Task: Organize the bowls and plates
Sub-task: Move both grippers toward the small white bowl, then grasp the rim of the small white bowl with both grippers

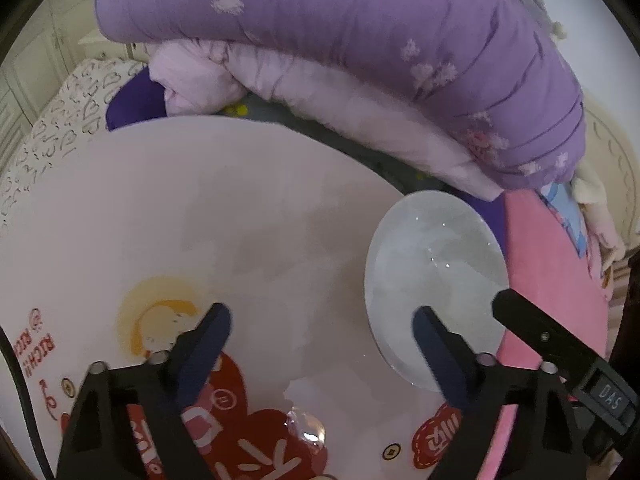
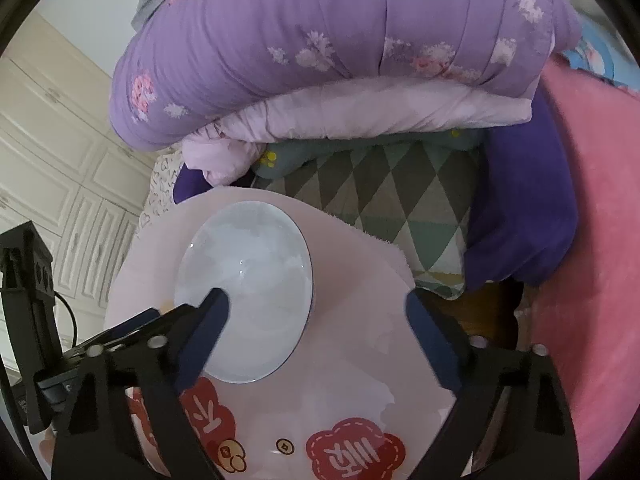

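Both grippers, left (image 1: 322, 322) and right (image 2: 318, 310), gape empty; white bowl (image 2: 256, 280) near table (image 1: 240, 200) edge could slide off.

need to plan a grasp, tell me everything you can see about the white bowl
The white bowl is round, glossy and looks ceramic, pale bluish-white inside, empty, with small light glints. It sits upright on the pink table, near its edge and above the red cartoon prints. Nothing grips it; it appears in the left view too.
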